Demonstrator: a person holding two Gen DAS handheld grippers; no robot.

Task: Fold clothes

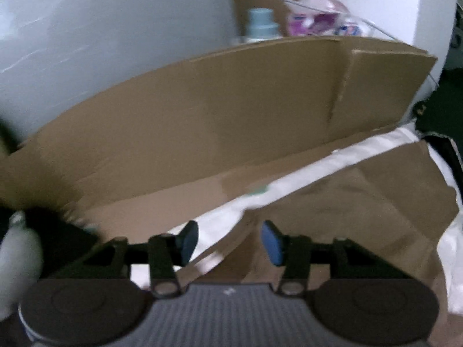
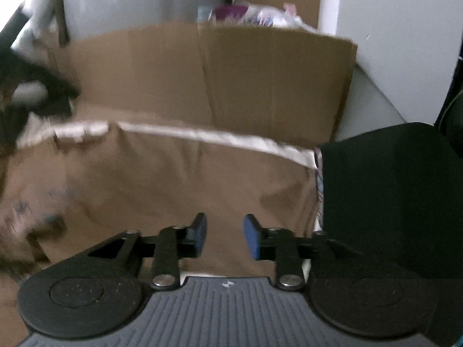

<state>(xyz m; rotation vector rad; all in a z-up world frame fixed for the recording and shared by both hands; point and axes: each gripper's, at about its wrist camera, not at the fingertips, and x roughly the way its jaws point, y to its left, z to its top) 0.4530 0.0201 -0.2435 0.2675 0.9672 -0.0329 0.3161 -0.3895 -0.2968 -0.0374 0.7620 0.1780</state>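
Note:
A brown garment lies spread flat on a white sheet; a blurred dark print shows near its left end. My right gripper hangs over the garment's near part, open, with nothing between its blue pads. In the left wrist view the same brown garment lies on the white sheet. My left gripper is open above the garment's edge, its blue pads apart and holding nothing.
A cardboard wall stands behind the sheet. A black folded cloth lies right of the garment. A blurred dark shape sits at the far left. A pale blue container and plastic bags stand behind the cardboard.

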